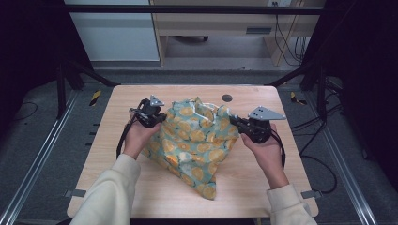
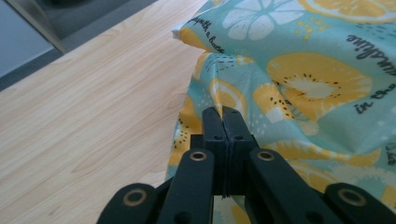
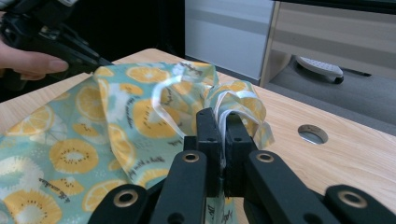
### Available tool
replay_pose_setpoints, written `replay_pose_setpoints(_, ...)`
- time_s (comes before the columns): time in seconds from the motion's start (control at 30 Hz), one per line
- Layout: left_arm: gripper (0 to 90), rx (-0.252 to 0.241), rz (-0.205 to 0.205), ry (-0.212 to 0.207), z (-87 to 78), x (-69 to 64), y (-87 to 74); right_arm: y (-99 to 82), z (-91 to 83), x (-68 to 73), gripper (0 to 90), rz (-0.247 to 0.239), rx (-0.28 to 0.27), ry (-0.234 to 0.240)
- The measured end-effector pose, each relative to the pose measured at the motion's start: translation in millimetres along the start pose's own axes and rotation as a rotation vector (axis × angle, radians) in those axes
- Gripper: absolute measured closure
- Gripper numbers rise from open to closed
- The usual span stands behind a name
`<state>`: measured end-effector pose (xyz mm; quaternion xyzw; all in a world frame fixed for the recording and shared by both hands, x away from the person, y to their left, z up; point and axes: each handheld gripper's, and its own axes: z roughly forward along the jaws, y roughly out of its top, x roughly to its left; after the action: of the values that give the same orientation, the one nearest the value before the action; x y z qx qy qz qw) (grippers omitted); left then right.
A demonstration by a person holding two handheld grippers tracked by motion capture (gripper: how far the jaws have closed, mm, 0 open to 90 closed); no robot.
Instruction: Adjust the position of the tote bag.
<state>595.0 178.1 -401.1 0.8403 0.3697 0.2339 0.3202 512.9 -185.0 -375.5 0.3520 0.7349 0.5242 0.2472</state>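
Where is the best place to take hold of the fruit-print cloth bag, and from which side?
Probably at the gathered mouth of the cloth bag, each side from outward: there the fabric bunches into folds thin enough to pinch. The left gripper is shut on the left edge, the right gripper on folds beside the white drawstring.

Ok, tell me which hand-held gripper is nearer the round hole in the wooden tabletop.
Right. The right hand-held gripper sits just below and right of the round hole, clamped on the fruit-print cloth bag. The left hand-held gripper grips the bag's far-left edge.
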Motion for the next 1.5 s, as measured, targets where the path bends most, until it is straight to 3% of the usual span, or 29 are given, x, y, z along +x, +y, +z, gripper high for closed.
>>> replay_pose_setpoints(0.07,90.0,0.008,0.004,0.014,-2.2,2.4,-3.1,-0.7,-1.7,-2.2,88.2,-0.004,-0.002,-0.009)
replay_pose_setpoints(0.27,90.0,-0.014,-0.046,0.085,-21.7,17.1,-26.4,-5.1,-9.5,-1.3,89.0,-0.03,0.024,-0.045)
replay_pose_setpoints(0.47,90.0,-0.058,-0.104,0.091,-31.1,23.1,-43.5,-13.5,-10.8,-4.8,89.2,-0.031,0.051,-0.072)
replay_pose_setpoints(0.67,90.0,-0.085,-0.128,0.096,-35.0,28.9,-53.4,-7.8,-0.5,-5.8,89.3,-0.061,0.087,-0.091)
replay_pose_setpoints(1.23,90.0,-0.169,-0.131,0.104,-55.9,27.3,-60.9,16.6,-11.8,-1.7,89.4,-0.116,0.069,-0.101)
replay_pose_setpoints(1.3,90.0,-0.172,-0.129,0.105,-58.5,27.0,-61.2,19.6,-13.7,-1.8,89.4,-0.108,0.055,-0.099)
replay_pose_setpoints(1.5,90.0,-0.242,-0.125,0.122,-80.4,19.5,-66.7,24.3,-27.2,4.6,89.4,-0.101,0.003,-0.084)
